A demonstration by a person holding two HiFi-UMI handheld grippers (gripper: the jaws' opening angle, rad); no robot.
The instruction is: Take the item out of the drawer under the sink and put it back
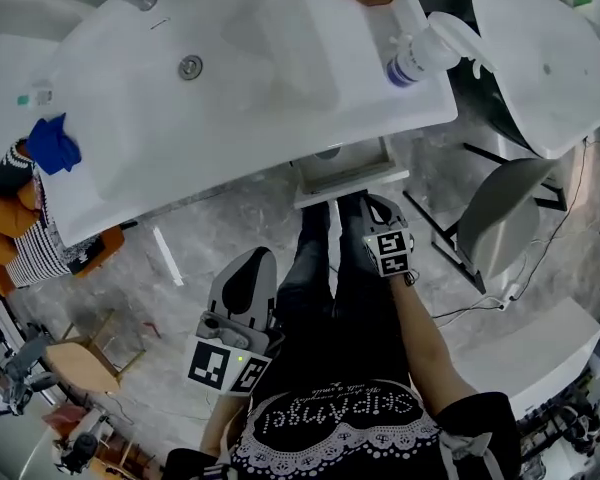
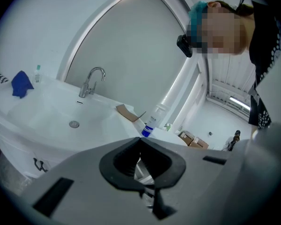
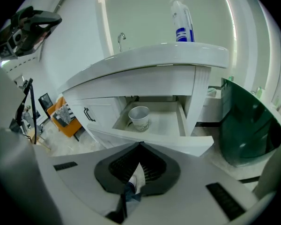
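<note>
Under the white basin sink [image 3: 150,60], the white printed paper cup [image 3: 139,118] stood upright in the open white drawer's [image 3: 181,118] left half, just ahead of and below the empty, closed right gripper [image 3: 140,143], nearer it than the closed left gripper [image 2: 140,138].

The drawer [image 3: 171,125] stands pulled out beneath the sink counter [image 3: 150,55], whose overhang roofs its rear, leaving a low slot open from the front. Inside, an upright cup [image 3: 139,118] takes the left rear corner (mouth up); the floor to its right lies bare. A chair [image 1: 505,213] crowds the right flank, and the person's legs [image 1: 320,268] stand just before the drawer front.
</note>
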